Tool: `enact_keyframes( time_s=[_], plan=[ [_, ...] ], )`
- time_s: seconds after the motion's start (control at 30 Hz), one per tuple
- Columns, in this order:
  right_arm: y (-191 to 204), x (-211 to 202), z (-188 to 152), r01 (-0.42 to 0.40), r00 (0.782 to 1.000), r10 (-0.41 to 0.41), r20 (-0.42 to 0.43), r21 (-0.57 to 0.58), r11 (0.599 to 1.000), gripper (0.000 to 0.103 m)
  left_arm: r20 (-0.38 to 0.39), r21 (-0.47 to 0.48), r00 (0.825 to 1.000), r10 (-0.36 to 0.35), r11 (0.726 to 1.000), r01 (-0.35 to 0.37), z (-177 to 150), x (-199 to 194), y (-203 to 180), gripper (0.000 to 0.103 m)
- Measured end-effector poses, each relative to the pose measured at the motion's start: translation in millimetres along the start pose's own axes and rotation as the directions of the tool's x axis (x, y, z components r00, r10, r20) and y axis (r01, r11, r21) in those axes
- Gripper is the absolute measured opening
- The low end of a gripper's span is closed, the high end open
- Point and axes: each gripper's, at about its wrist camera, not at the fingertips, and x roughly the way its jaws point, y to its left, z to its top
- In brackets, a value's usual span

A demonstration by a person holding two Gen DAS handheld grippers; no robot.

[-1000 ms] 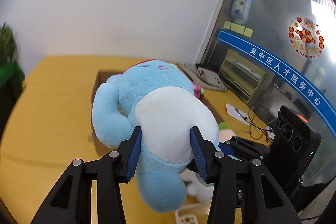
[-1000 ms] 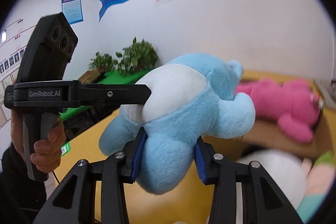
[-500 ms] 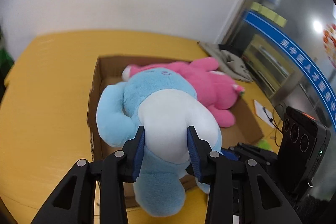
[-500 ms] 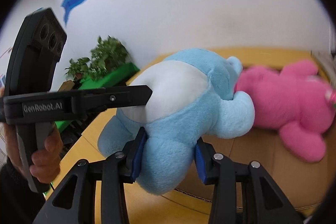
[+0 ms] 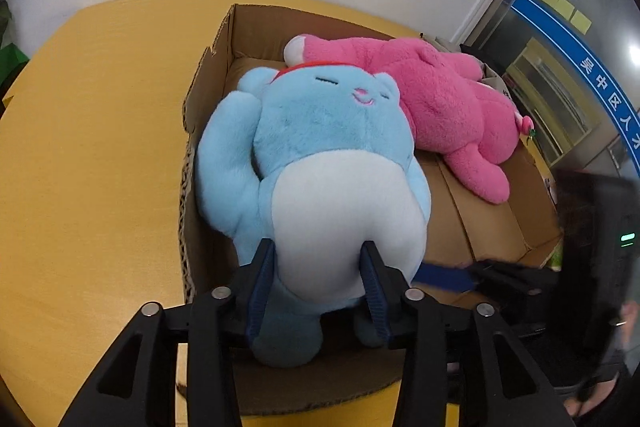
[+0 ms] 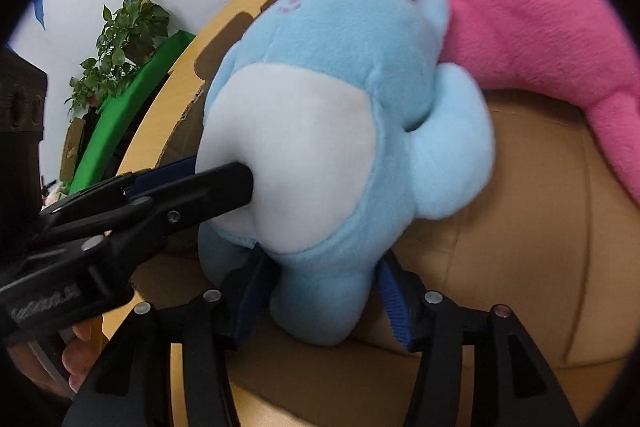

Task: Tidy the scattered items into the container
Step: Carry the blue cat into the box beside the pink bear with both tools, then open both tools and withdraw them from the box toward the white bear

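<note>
A blue plush toy [image 5: 328, 131] with a white belly lies in the open cardboard box [image 5: 208, 75], its head against a pink plush toy [image 5: 448, 107]. My left gripper [image 5: 316, 275] still pinches the white belly between its blue pads, though its jaws are opening. In the right wrist view the same blue plush toy [image 6: 340, 67] rests on the cardboard box [image 6: 520, 227] floor beside the pink plush toy [image 6: 540, 19]. My right gripper [image 6: 324, 295] has the toy's leg between its jaws, which are opening, and the right pad stands just off the fur. The left gripper's fingers [image 6: 224, 187] come in from the left.
The box sits on a yellow table [image 5: 100, 147] near a white wall. A green ledge with potted plants [image 6: 124, 39] stands to the left. A glass partition with a blue stripe [image 5: 580, 59] is on the right. A person's hand [image 6: 80, 355] holds the left gripper's handle.
Both grippers came down and forward, carrying the blue plush toy from above the table into the box beside the pink one. The right jaws have spread wider.
</note>
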Motion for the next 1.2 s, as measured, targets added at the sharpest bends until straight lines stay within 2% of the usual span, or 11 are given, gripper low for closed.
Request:
enact_keyframes(
  time_s=[0.13,0.27,0.33,0.4,0.47,0.57,0.8,0.93,1.07,1.13,1.2],
  plan=[
    [5.9,-75.5,-3.4,0.048,0.991,-0.032,0.134,-0.123,0.991,0.078,0.005,-0.022,0.999,0.045,0.999,-0.045,-14.9,-16.1,0.7,0.047],
    [-27.2,-131.8,5.8,0.177,0.971,-0.13,0.201,-0.238,0.955,0.083,0.059,0.013,0.993,0.099,0.995,-0.1,-28.6,-28.4,-9.8,0.047],
    [-72.9,-136.0,6.6,0.268,0.958,-0.236,0.162,-0.224,0.937,0.083,0.057,0.04,0.99,0.126,0.991,-0.128,-31.7,-27.1,-17.2,0.047],
    [-124.8,-120.6,2.1,0.328,0.944,-0.329,0.025,-0.175,0.928,0.083,0.047,0.033,0.992,0.119,0.992,-0.121,-34.5,-27.9,-20.7,0.047],
    [-160.0,-99.8,-16.0,0.317,0.932,-0.339,-0.128,-0.167,0.934,0.083,0.043,0.027,0.994,0.105,0.994,-0.106,-39.3,-29.6,-23.8,0.047],
    [-188.2,-107.1,-31.2,0.227,0.959,-0.234,-0.162,-0.06,0.972,0.083,0.033,0.048,0.993,0.117,0.992,-0.119,-49.2,-31.3,-34.3,0.047],
    [-183.4,-129.0,-62.9,0.239,0.963,-0.245,-0.109,-0.069,0.969,0.083,0.044,0.033,0.982,0.186,0.982,-0.187,-73.3,-41.5,-52.4,0.05],
    [-180.1,-141.9,-78.4,0.262,0.963,-0.266,-0.051,-0.07,0.963,0.085,0.061,0.02,0.982,0.181,0.983,-0.182,-76.4,-43.2,-61.1,0.066],
    [-160.4,-156.9,-74.4,0.36,0.932,-0.354,0.076,-0.099,0.928,0.085,0.166,-0.042,0.971,0.172,0.985,-0.168,-70.5,-64.1,-74.4,0.074],
    [-155.3,-177.4,-69.6,0.344,0.933,-0.329,0.145,-0.094,0.934,0.085,0.252,-0.054,0.954,0.162,0.987,-0.153,-64.2,-82.9,-90.2,0.101],
    [-140.9,-200.7,-61.4,0.293,0.936,-0.269,0.229,-0.08,0.953,0.085,0.328,-0.069,0.927,0.18,0.984,-0.167,-58.5,-96.9,-107.3,0.103]
  ],
)
